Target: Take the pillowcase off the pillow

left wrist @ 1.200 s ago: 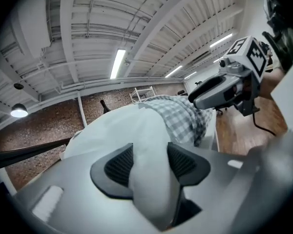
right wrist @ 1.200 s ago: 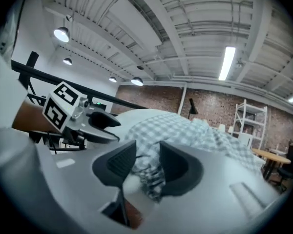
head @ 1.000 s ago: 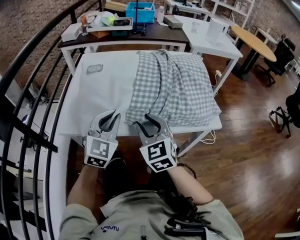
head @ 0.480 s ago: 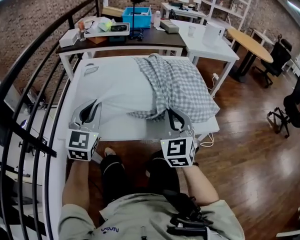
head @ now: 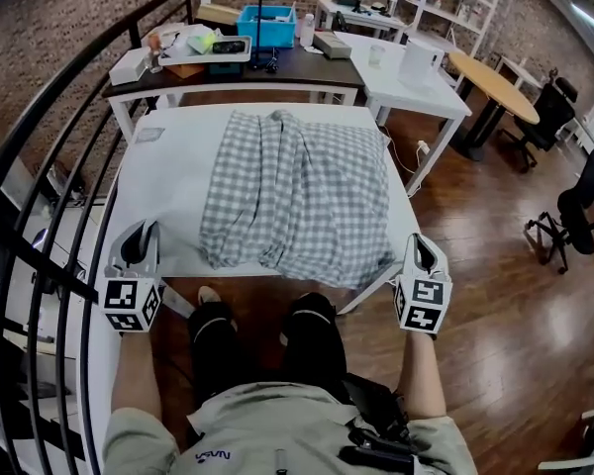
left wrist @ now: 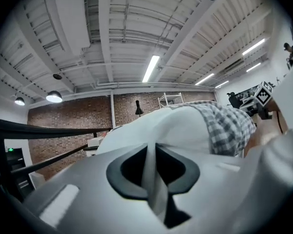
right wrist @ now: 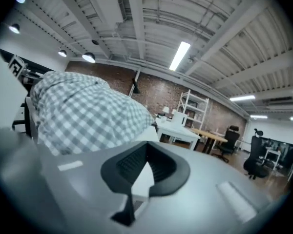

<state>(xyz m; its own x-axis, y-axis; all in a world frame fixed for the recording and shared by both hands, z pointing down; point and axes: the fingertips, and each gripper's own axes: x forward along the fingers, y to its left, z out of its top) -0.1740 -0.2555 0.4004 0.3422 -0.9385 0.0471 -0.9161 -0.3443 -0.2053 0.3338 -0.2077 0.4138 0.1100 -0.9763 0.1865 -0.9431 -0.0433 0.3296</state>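
At the near left corner the left gripper [head: 139,243] is clenched on the white cloth [head: 173,191] that spreads under everything. Its own view shows a band of that cloth running straight through the closed jaws. Whether this white layer is the pillow itself or a sheet below it, I cannot tell. The checked pillowcase [head: 297,191] lies along the middle of the white cloth, from the far edge to the near one. It is rumpled in long folds, its near end droops a little over the near edge, and neither gripper touches it. At the near right corner the right gripper [head: 422,250] is likewise clamped tight, with a sliver of white pinched low between its jaws, apparently the same cloth's other corner. The step in hand looks like drawing the white layer flat and square before the case is tackled. To do it well, both grips should pull evenly and level, toward the near side together. If one side leads, the cloth may skew and drag the overhanging pillowcase off the edge. After that, each gripper needs to let go and take the checked fabric alone, at its open hem, without catching the white beneath.
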